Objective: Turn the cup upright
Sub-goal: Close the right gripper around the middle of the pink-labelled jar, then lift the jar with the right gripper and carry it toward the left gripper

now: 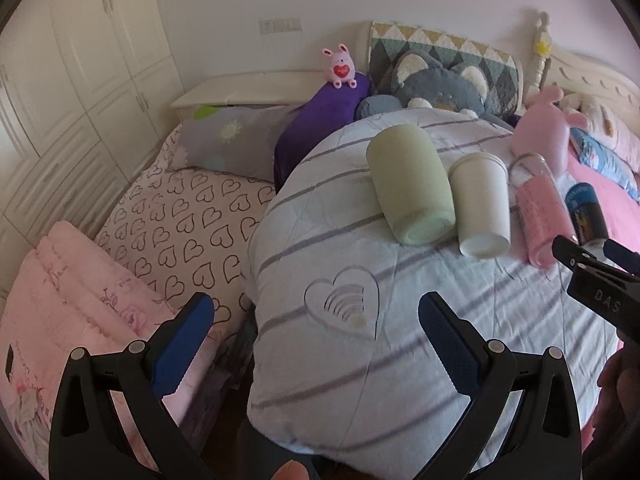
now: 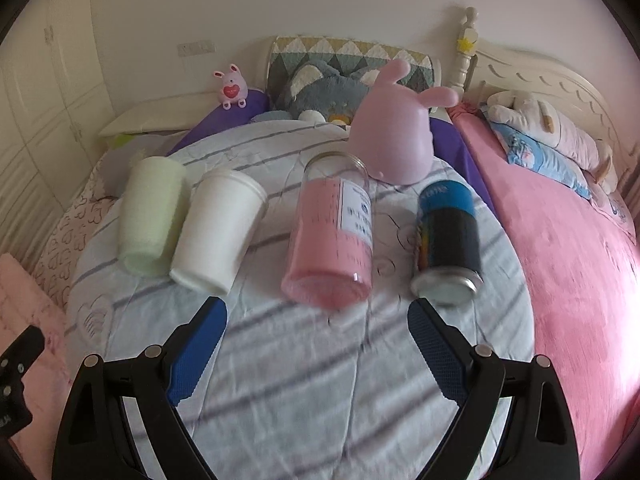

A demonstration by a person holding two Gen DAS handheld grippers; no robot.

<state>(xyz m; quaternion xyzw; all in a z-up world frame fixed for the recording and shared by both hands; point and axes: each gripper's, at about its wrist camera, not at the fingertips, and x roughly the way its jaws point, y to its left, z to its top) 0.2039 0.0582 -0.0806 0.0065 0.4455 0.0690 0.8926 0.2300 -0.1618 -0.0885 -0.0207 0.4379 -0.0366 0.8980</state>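
Four containers lying in row on quilt (image 2: pixel 304 380): cup (image 2: pixel 150 216), cup (image 2: pixel 218 232), jar (image 2: pixel 332 236), can (image 2: pixel 448 240)

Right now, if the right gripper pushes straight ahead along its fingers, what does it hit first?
Most likely the pink jar, lying on its side on the striped quilt just ahead of the open right gripper. Depth is uncertain.

- Cups lying on their sides: two, one green cup (image 2: pixel 150 220) and one white cup (image 2: pixel 218 232).
- Pink-filled jar (image 2: pixel 334 236): one.
- Can (image 2: pixel 448 240): one.
- Pink rabbit-eared figure (image 2: pixel 396 136): one.
- Small pink plush (image 2: pixel 232 87), at 11 o'clock: one.
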